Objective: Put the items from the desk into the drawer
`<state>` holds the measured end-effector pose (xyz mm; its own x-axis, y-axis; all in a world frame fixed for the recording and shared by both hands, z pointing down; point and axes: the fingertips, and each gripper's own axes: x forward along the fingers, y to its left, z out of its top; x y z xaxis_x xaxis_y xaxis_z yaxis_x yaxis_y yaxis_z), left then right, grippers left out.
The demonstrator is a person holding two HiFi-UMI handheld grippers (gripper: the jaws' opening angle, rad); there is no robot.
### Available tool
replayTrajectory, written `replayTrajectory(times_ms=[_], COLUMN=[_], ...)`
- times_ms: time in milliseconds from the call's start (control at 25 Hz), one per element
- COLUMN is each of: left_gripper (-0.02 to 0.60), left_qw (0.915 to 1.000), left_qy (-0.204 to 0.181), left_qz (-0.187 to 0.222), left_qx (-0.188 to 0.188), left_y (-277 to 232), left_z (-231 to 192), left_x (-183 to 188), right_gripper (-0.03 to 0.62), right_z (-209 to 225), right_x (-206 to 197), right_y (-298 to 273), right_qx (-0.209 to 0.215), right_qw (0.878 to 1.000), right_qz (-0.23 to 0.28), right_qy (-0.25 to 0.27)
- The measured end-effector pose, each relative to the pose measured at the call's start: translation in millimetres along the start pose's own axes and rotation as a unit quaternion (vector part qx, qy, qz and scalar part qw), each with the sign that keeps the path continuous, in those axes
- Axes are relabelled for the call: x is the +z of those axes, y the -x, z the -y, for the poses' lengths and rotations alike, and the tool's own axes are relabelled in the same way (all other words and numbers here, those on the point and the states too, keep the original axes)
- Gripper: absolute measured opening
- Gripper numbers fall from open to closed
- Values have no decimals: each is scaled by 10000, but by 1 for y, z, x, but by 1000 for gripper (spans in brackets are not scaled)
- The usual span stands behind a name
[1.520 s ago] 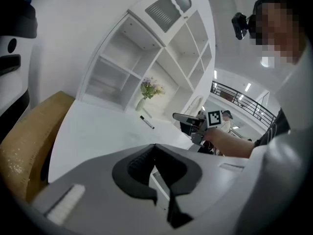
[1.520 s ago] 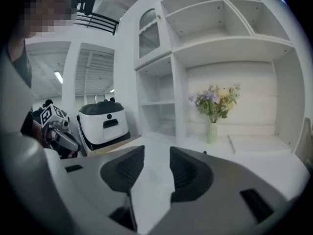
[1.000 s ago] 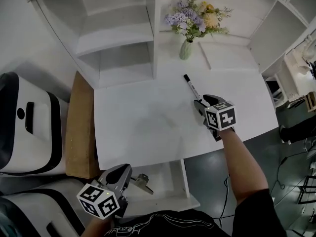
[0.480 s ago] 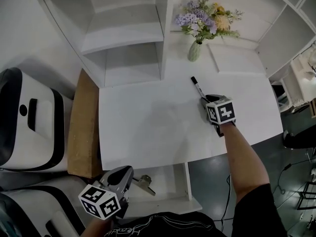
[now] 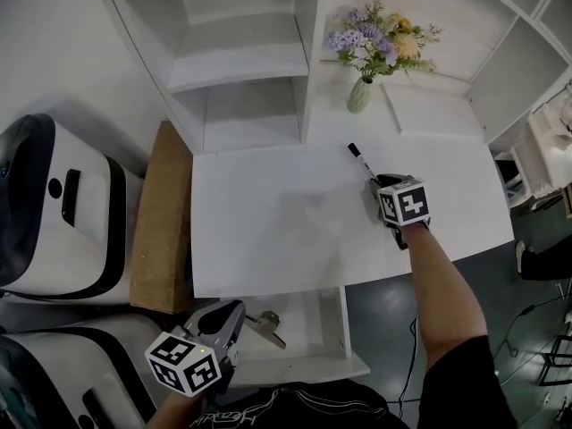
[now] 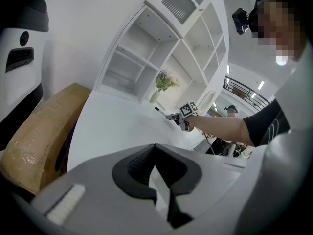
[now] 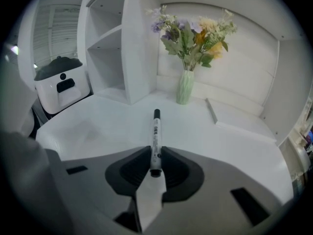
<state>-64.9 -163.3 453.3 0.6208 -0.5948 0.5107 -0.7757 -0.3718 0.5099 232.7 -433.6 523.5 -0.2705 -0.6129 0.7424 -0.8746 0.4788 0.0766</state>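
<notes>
Moved: right gripper [image 5: 374, 184] jaws have just been closing, narrower than 1 second ago, with the marker [image 5: 359, 159] between them.
Right grip: both pads pinch the marker's near end; its far tip points toward the vase [image 5: 360, 95].
Marker: on the white desk [image 5: 268, 231], right of middle.
Left gripper [image 5: 234, 315]: jaws pressed together, empty, over the open drawer [image 5: 313, 356].
Drawer: 1 metal clip [image 5: 265, 323] inside.

Grey jaws; black-white marker cubes [image 5: 183, 365]; black sleeve [image 5: 460, 374].
</notes>
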Motion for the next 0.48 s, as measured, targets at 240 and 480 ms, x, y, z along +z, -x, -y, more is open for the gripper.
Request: replayTrajectory(times_ms=[240,480], left_gripper=[9,9], left_qw=[9999,9989], left_qy=[-130,-399], left_qz=[79,158], left_qx=[-78,-181], left_y=[23,53], left_z=[16,40], left_x=[-6,-10], right_gripper=[77,77], right_z=[-48,-124], right_x=[19,28], right_y=[52,126], right_qx=[314,869], right_qw=[9981,9905], right_qz=[497,1038], right_qy=[192,263])
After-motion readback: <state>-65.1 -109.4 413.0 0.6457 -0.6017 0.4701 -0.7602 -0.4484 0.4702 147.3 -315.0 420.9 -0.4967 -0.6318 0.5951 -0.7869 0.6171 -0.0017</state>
